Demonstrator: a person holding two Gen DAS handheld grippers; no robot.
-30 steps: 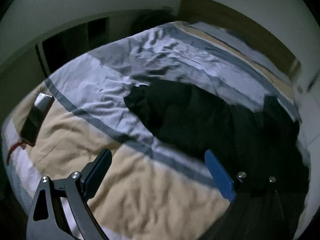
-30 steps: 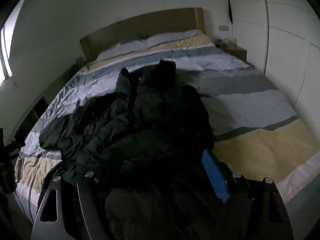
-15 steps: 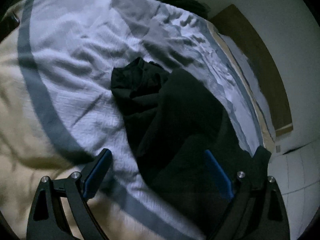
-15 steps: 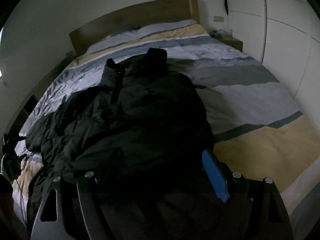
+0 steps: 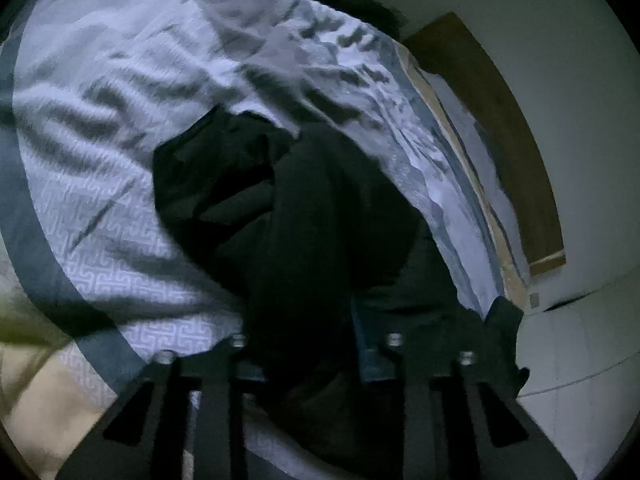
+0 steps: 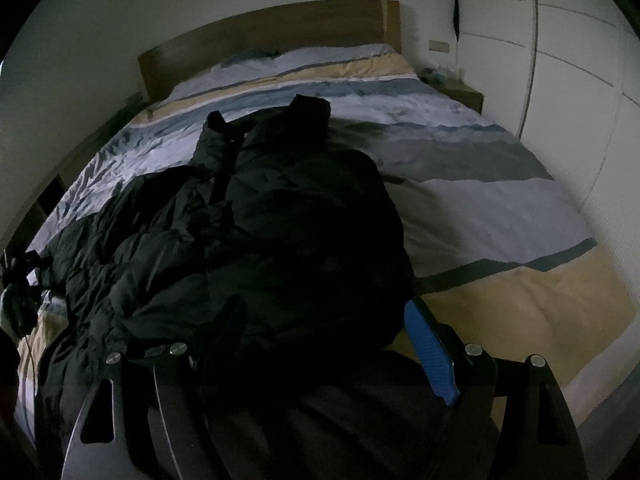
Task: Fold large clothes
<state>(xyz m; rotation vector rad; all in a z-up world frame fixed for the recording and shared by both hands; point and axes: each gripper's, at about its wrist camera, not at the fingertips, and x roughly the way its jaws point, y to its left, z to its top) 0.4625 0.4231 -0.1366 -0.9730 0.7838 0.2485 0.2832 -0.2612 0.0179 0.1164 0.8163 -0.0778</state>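
A black puffy jacket (image 6: 280, 220) lies spread on the striped bed (image 6: 500, 208), collar toward the headboard. In the left wrist view one sleeve (image 5: 288, 208) runs from its crumpled cuff down between the fingers of my left gripper (image 5: 304, 344). Its jaws are closing and stand narrow, with the sleeve fabric bunched and pinched between them. My right gripper (image 6: 328, 340) stands open over the jacket's lower part near the foot of the bed. Its blue pad (image 6: 430, 356) is bare, and the dark hem lies beneath and between the fingers.
The duvet (image 5: 100, 140) has white, grey and yellow bands. A wooden headboard (image 6: 272, 28) stands at the far end, a nightstand (image 6: 464, 94) to its right, and white wardrobe doors (image 6: 580, 60) along the right side.
My left gripper swung down and in over the sleeve, then its wide jaws closed onto the sleeve fabric. The right gripper stayed open and barely shifted.
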